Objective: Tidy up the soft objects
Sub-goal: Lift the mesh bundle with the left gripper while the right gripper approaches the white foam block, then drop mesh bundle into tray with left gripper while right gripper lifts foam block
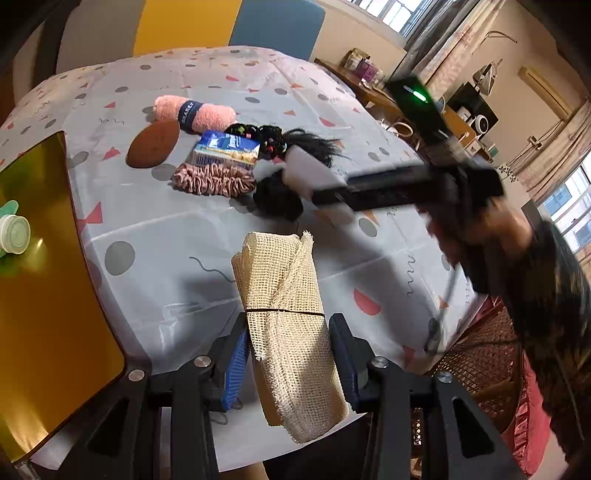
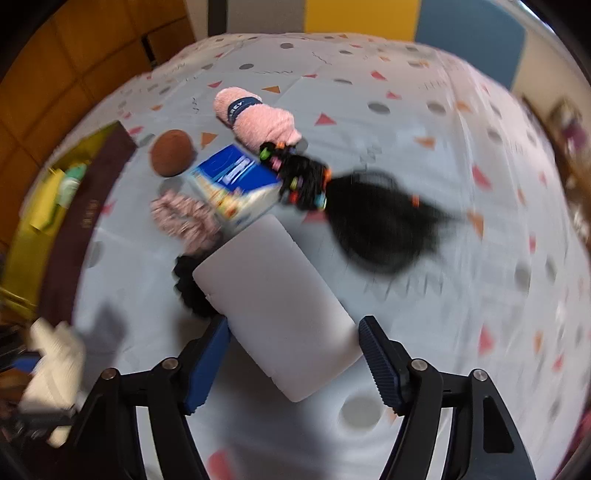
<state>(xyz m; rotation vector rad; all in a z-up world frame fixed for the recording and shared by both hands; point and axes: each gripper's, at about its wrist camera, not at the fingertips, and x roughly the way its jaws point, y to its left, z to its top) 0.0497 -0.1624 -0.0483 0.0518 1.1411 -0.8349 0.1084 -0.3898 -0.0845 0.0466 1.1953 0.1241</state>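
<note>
My left gripper [image 1: 288, 332] is shut on a rolled beige mesh cloth [image 1: 286, 295] tied with a black band, held above the patterned table [image 1: 166, 229]. My right gripper [image 2: 295, 347] is shut on a flat white foam block [image 2: 273, 299], and shows in the left wrist view [image 1: 306, 177] over the pile. The pile holds a pink rolled towel [image 1: 195, 112], a brown oval pad [image 1: 153, 144], a blue tissue pack [image 1: 227, 147], a pink scrunchie [image 1: 214, 180], a black scrunchie [image 1: 277, 197], beaded black hair ties [image 2: 299, 177] and a black hair piece [image 2: 376, 221].
A gold tray [image 1: 44, 280] at the table's left edge holds a small green and white container [image 1: 13, 232]. Chairs with yellow and blue backs [image 1: 277, 22] stand behind the table. A wicker chair [image 1: 476, 354] is at the right.
</note>
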